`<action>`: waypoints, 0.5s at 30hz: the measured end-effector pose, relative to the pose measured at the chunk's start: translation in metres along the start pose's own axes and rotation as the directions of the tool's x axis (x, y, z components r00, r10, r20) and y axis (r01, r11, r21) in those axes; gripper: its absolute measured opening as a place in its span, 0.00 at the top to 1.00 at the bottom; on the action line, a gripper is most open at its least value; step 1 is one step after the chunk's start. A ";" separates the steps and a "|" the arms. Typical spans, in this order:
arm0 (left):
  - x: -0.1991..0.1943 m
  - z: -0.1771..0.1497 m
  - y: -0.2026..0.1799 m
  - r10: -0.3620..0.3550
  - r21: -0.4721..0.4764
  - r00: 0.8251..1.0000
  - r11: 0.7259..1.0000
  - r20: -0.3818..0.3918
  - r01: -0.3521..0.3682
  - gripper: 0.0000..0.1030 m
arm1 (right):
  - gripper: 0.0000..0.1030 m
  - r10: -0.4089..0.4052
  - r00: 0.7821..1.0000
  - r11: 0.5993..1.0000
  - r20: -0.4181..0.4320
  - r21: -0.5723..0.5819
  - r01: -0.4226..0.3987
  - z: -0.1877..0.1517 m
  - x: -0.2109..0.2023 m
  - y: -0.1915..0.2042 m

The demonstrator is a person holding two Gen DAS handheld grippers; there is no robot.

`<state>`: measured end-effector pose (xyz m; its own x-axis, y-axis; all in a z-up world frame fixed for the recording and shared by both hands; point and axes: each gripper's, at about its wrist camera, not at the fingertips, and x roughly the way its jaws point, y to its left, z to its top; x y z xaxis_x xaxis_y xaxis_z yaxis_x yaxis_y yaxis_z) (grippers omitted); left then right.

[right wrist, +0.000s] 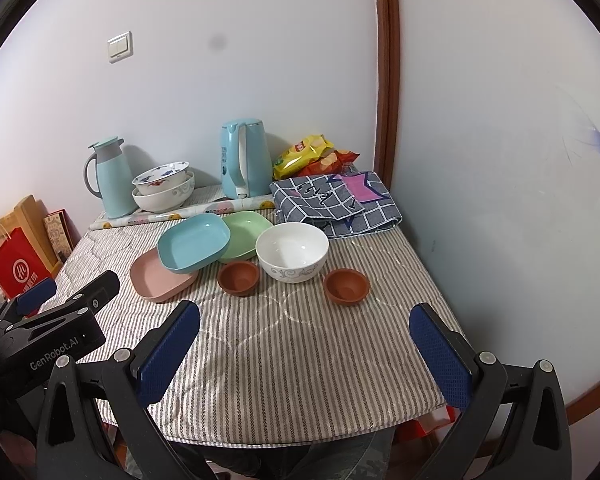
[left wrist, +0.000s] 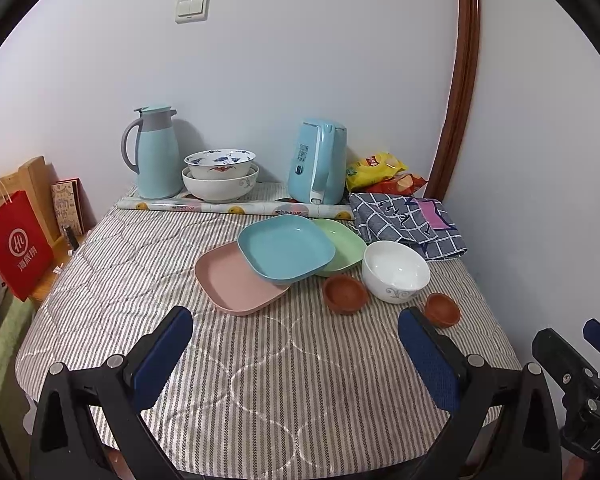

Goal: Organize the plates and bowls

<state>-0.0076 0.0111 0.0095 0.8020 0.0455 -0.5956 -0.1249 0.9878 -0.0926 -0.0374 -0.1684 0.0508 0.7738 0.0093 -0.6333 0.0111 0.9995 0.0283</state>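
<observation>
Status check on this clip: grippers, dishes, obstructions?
Left gripper and right gripper open, empty, short of the dishes. Blue plate overlaps pink plate and green plate; white bowl loose. Nothing blocking.

Right tongs (right wrist: 304,340) agape, empty; white bowl (right wrist: 292,252) between brown cups.

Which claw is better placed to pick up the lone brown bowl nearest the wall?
Probably right. The right claw is open and empty, with that small brown bowl just ahead of it; the left claw, also open, faces the pink plate.
</observation>
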 end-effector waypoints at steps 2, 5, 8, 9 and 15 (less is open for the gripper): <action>0.000 0.000 0.000 0.001 0.000 1.000 1.000 0.002 -0.001 0.00 | 0.00 0.004 1.000 1.000 0.001 0.001 -0.004 -0.001 0.000 0.000; 0.000 0.001 0.000 0.003 -0.001 1.000 1.000 0.002 -0.003 0.00 | 0.00 0.003 1.000 1.000 0.000 -0.001 -0.003 -0.001 0.000 0.000; -0.001 0.001 0.000 0.005 0.000 1.000 1.000 0.004 -0.005 0.00 | 0.00 0.004 1.000 1.000 0.000 0.001 -0.004 -0.001 0.001 -0.001; -0.001 0.001 0.001 0.005 0.000 1.000 1.000 0.004 -0.005 0.00 | 0.00 0.004 1.000 1.000 -0.001 0.001 -0.004 -0.001 0.001 0.000; -0.001 0.001 0.001 0.008 0.003 1.000 1.000 0.003 -0.008 0.00 | 0.00 0.005 1.000 1.000 -0.005 0.002 -0.005 -0.002 0.002 0.000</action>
<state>-0.0078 0.0124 0.0108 0.8026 0.0536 -0.5942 -0.1296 0.9878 -0.0859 -0.0372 -0.1685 0.0482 0.7709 0.0145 -0.6368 0.0087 0.9994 0.0332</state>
